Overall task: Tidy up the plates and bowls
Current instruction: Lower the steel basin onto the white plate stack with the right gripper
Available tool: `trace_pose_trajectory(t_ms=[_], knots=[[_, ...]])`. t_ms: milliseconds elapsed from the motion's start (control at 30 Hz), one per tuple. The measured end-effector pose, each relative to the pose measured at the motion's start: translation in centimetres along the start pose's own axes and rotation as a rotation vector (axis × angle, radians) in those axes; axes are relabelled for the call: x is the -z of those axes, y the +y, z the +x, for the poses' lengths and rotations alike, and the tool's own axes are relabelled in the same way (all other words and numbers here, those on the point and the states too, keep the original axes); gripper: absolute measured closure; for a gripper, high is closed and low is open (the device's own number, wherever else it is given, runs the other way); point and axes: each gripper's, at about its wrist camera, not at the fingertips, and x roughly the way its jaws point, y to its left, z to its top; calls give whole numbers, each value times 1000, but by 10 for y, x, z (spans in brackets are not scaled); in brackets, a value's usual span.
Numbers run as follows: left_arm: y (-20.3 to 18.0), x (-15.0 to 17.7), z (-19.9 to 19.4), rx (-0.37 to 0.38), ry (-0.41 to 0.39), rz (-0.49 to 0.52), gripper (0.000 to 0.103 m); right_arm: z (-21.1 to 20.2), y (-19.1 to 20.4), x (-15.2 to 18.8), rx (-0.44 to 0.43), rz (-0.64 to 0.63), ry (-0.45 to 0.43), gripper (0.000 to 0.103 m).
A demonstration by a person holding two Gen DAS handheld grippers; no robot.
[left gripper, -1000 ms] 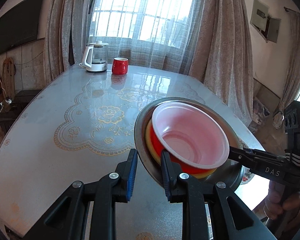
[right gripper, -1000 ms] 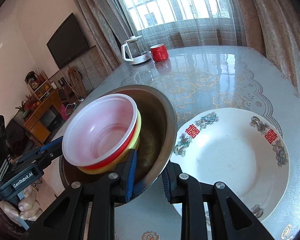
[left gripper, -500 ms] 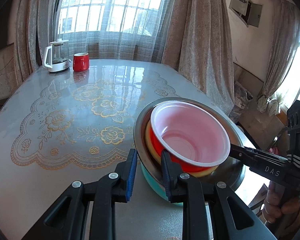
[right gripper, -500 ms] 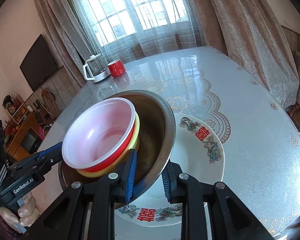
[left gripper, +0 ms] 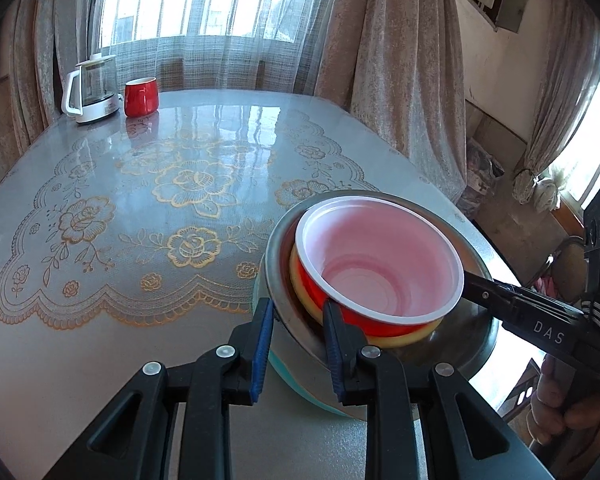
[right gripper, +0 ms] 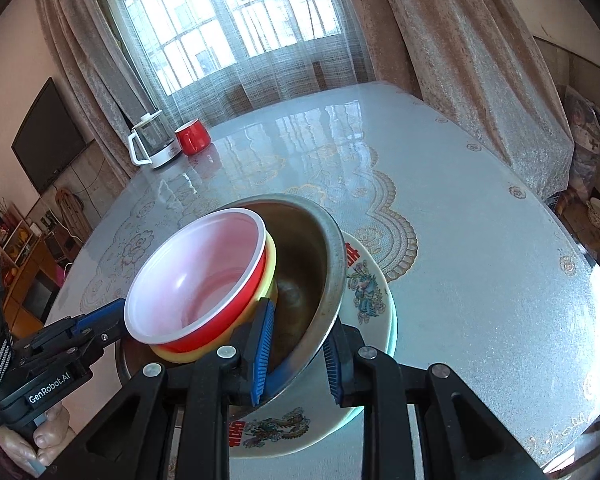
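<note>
The left gripper [left gripper: 296, 336] clamps the near rim of the steel bowl [left gripper: 278, 256]; the right gripper [right gripper: 296, 344] clamps the opposite rim, so both carry it together; inside sit a yellow bowl [right gripper: 270, 280], a red bowl [right gripper: 224, 320] and a pink bowl [left gripper: 380, 260], nested and tilted; the steel bowl hangs over the plate [right gripper: 364, 292] on the table [left gripper: 100, 340]; whether they touch I cannot tell; a kettle [left gripper: 92, 88] and red cup [left gripper: 141, 96] stand far off.
</note>
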Motion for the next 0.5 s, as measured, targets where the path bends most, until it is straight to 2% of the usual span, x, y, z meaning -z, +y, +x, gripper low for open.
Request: trace_pose_trajectory(t_ms=[500], knots=[[-11, 5, 2, -21, 2, 38, 77, 4, -8, 5, 16, 9, 12, 78]])
